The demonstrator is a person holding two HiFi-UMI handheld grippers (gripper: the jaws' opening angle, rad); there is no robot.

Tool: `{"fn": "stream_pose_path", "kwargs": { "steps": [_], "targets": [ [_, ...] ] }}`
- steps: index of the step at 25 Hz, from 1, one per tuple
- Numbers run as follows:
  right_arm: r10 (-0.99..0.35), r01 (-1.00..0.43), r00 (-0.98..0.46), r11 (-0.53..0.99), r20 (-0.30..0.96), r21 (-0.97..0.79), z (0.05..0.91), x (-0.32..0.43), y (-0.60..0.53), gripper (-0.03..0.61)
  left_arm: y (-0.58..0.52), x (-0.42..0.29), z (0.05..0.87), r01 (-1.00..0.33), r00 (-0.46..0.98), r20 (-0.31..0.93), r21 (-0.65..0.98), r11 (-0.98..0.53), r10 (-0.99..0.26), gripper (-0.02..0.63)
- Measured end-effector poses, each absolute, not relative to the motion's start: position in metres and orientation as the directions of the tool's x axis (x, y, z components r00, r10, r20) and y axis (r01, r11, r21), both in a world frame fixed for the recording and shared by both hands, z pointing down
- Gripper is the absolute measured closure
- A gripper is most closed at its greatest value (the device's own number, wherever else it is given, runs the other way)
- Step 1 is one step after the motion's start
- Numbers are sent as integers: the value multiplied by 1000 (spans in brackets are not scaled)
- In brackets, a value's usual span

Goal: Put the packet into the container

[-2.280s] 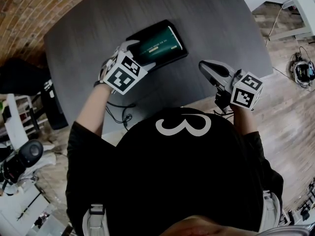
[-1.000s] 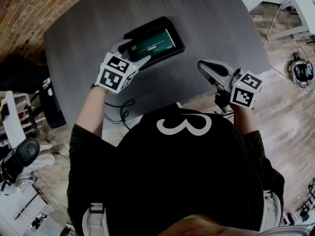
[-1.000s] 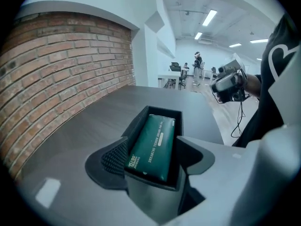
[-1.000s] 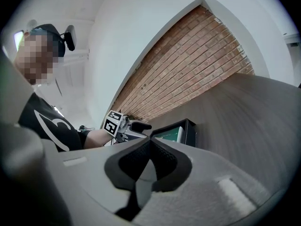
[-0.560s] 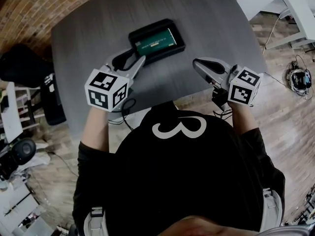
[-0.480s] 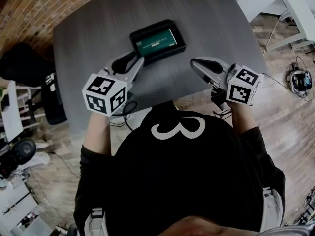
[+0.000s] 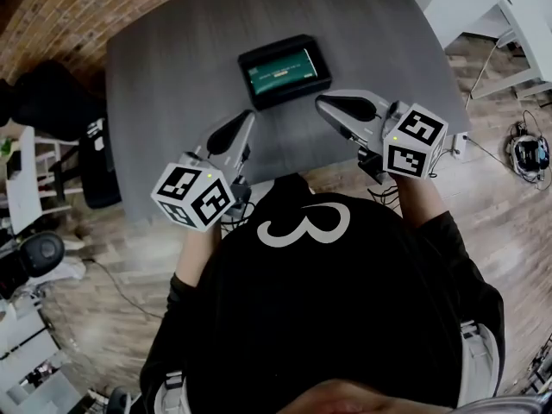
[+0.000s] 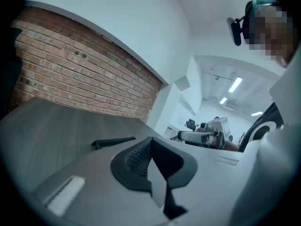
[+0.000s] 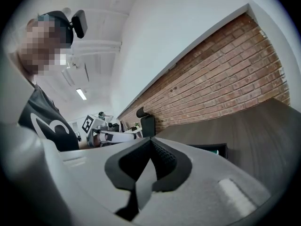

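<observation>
A green packet lies flat inside the black container on the grey table. My left gripper hovers over the table's near part, below and left of the container. Its jaws are shut with nothing between them. My right gripper is level with it, below and right of the container, also shut and empty. Neither gripper touches the container. In the left gripper view the container's edge shows low behind the jaws. It also shows in the right gripper view as a dark rim.
A brick wall stands beyond the table's far left. A black chair is at the left side. White furniture and a bundle of cables sit on the wooden floor to the right. The table's near edge runs just below the grippers.
The left gripper has pulled back from the container toward the person and its jaws have closed empty. The packet stays in the container. The right gripper has shifted slightly inward.
</observation>
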State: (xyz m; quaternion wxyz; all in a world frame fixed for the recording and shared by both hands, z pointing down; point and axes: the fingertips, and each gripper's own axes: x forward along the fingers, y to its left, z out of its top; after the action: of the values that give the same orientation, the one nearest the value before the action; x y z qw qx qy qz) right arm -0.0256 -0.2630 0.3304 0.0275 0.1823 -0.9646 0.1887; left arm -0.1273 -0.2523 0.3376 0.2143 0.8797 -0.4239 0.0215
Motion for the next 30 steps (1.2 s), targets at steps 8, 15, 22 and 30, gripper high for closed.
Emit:
{"fn": "stream_pose_path", "kwargs": {
  "steps": [8,15,22,30],
  "targets": [
    [-343,-371,-929,865,141,-338,339,-29,-259,578,-242,-114,328,-721,670,170,380,-580,-722,601],
    [-331,-358,-934,869,137,-342,337,-26,-261,578,-247,-105,324,-706,691,155,352,-614,-706,601],
    [-325,-353,-936,868,138,-349,335,-23,-264,578,-254,-95,324,-704,702,183,321,-633,-688,601],
    [-340,-363,-932,867,129,-340,334,-20,-269,578,-263,-94,330,-699,708,191,324,-637,-680,601]
  ]
}}
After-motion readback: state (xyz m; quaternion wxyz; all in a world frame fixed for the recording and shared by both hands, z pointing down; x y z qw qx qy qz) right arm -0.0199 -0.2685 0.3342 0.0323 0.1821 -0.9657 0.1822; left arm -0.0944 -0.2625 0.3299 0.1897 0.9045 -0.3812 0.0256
